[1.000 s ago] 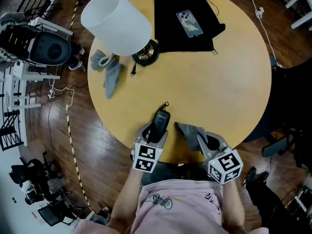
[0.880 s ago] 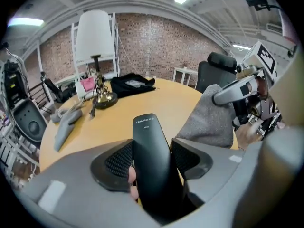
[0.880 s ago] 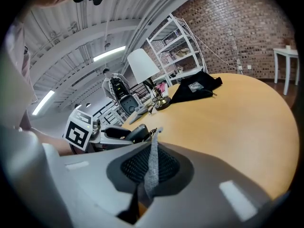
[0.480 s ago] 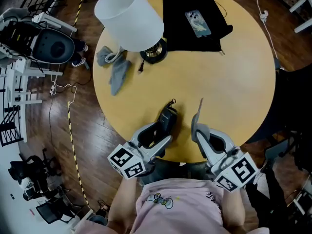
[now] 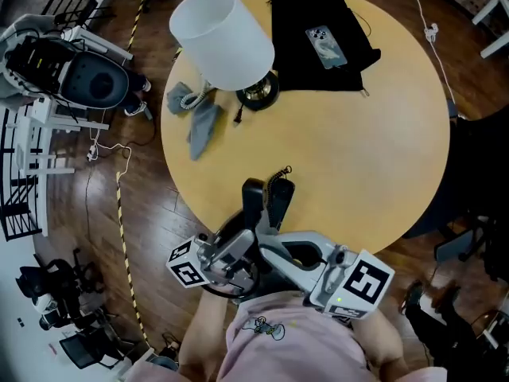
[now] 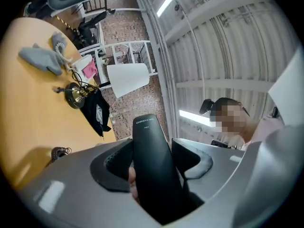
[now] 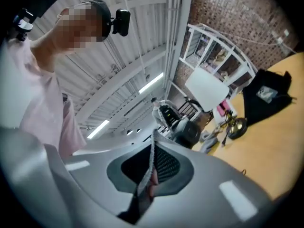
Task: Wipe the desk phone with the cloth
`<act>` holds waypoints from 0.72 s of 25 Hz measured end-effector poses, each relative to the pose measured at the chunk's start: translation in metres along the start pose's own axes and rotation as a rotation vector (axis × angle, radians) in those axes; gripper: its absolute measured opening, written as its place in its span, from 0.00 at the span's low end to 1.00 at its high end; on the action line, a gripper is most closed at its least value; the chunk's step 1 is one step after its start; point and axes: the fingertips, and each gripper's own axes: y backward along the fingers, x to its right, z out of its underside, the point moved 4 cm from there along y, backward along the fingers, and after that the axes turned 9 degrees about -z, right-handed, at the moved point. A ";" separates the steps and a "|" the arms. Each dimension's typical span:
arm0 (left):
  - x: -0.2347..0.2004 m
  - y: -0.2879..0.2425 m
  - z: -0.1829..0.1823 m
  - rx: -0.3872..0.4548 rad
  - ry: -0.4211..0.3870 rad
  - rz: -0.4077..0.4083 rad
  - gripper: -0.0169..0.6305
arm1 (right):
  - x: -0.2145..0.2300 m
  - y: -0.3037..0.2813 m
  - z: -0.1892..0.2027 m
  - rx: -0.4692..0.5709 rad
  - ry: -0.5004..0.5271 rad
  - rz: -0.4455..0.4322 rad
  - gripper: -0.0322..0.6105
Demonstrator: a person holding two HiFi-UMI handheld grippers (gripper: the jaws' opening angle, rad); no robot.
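The desk phone handset (image 6: 147,132) is up off the round table (image 5: 358,150), over its near edge and close to the person's body, clamped between the jaws of the left gripper (image 6: 153,151). Just to its right, the right gripper (image 7: 152,151) has its jaws pressed together on a thin fold of grey cloth (image 7: 150,165). Wiping seems about to start: the cloth must meet the handset and be drawn along it while the left grip holds firm. A white lamp (image 5: 223,38) stands far left.

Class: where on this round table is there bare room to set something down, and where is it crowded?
Free: the middle and right of the table, between the black bag and the near edge. Crowded: the far left, around the lamp and grey cloth.
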 end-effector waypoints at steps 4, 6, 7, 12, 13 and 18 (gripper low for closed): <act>0.013 0.000 -0.002 0.052 0.049 0.048 0.44 | 0.033 -0.007 -0.062 0.151 0.019 0.034 0.06; 0.018 -0.001 -0.007 0.093 0.065 0.070 0.44 | 0.018 -0.011 -0.054 0.114 -0.007 -0.050 0.06; 0.020 -0.001 -0.010 0.110 0.071 0.085 0.44 | 0.004 -0.012 -0.038 0.069 -0.028 -0.098 0.06; 0.040 -0.003 -0.024 0.125 0.101 0.194 0.44 | -0.034 -0.005 0.018 -0.056 -0.062 -0.140 0.06; 0.044 -0.002 -0.023 0.117 0.101 0.215 0.44 | -0.027 -0.004 0.012 -0.030 -0.064 -0.118 0.06; 0.064 0.012 -0.015 0.138 0.136 0.286 0.44 | 0.027 0.001 -0.061 0.233 -0.089 -0.044 0.06</act>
